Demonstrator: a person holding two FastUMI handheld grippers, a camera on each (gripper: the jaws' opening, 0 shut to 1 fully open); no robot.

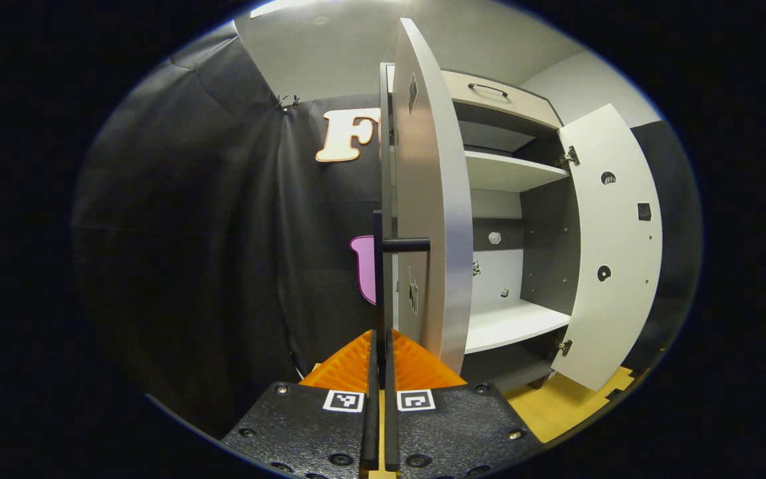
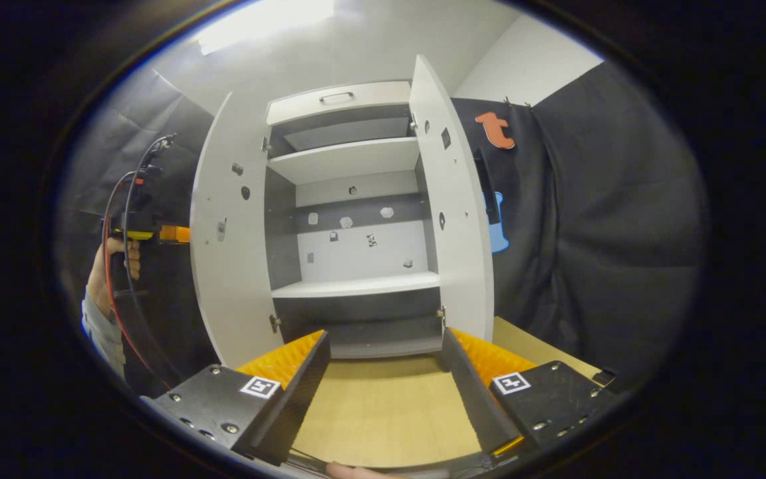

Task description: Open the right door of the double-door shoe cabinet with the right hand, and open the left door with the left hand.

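I see the shoe cabinet (image 2: 350, 219) standing straight ahead at the far end of the wooden floor (image 2: 383, 412), against the booth's dark cloth wall. It is white with a dark grey inner band, and both doors are swung wide, baring two white shelves and a closed drawer front with a handle along the top.

In the right gripper view, the left door (image 2: 230, 246) and the right door (image 2: 453, 213) flare out toward me on either side. The right claw (image 2: 383, 372) hangs in front of the cabinet with its fingers spread wide apart, holding nothing.

That view also shows, at far left, a hand (image 2: 107, 266) holding the other device behind the left door.

In the left gripper view, I look along the left door's edge (image 1: 433, 199). The left claw (image 1: 381, 359) has its fingers pressed nearly together around the door's thin dark bar handle (image 1: 383, 266), clamping it. Beyond, the right door (image 1: 612, 246) stands open.
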